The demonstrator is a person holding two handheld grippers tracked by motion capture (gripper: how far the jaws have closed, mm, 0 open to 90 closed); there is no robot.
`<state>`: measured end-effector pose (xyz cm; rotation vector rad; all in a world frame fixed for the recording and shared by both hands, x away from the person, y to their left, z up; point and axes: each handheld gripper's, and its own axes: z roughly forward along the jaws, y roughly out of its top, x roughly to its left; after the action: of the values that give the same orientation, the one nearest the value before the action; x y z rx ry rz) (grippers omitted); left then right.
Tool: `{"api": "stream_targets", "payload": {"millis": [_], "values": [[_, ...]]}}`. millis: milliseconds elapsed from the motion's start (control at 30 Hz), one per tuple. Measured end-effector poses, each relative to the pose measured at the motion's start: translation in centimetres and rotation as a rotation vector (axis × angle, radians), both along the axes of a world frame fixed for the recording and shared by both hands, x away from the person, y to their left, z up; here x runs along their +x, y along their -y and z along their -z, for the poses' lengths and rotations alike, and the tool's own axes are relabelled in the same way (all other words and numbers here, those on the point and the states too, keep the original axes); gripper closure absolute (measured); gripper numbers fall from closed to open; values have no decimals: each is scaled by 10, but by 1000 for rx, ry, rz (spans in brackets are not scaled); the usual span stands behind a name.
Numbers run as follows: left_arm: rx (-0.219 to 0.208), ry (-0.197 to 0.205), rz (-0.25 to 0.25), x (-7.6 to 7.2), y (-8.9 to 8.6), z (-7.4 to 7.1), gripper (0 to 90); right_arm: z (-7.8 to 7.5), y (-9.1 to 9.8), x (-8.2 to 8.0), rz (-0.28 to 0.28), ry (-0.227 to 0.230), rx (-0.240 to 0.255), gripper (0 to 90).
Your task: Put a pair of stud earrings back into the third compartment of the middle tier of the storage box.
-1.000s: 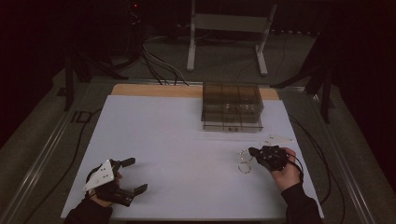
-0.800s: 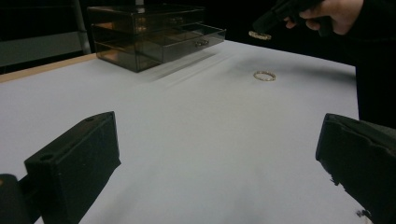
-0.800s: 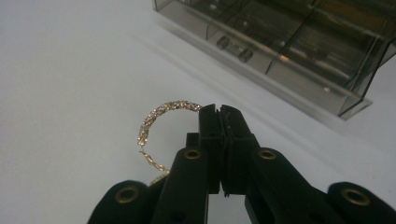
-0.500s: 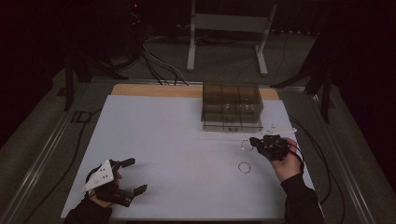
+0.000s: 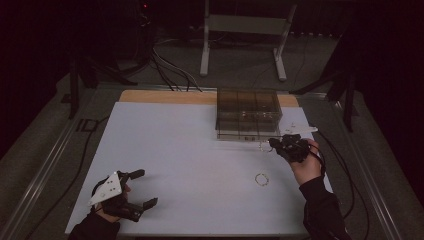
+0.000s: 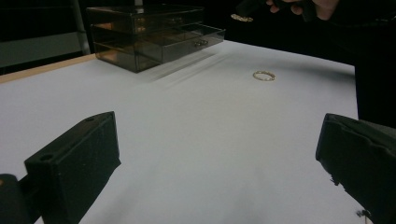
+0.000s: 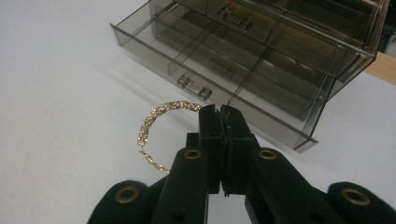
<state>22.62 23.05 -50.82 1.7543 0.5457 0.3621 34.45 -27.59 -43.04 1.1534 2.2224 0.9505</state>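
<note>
- Where the right gripper (image 7: 219,112) has its jaws pressed together on a gold bracelet (image 7: 161,128), part of the loop is hidden behind them, so I cannot see the whole ring; it hangs off to the left of the jaws in the right gripper view.
- From the high view that bracelet is only a faint glint beside the gripper, hard to make out in the dim light.
- The right hand (image 5: 305,162) is raised above the worktop (image 5: 190,150) near its far right edge, just in front of the smoky drawer box (image 5: 247,114), whose bottom drawer (image 7: 224,70) stands pulled out.
- A second bracelet (image 5: 261,179) lies flat on the worktop, nearer the right edge.
- The left gripper (image 5: 142,189) rests low at the near left corner, jaws wide apart, holding nothing; its hand is mostly covered by the grey plate.
</note>
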Motion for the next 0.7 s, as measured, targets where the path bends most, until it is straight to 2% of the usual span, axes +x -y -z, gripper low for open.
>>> {"api": "stream_targets", "payload": {"millis": [267,700], "values": [[2,-2,0,0,0,0,6,-8,3,13,37,8,21,890],[-2,2,1,0,0,0,6,-21,11,46,121,18,25,889]]}}
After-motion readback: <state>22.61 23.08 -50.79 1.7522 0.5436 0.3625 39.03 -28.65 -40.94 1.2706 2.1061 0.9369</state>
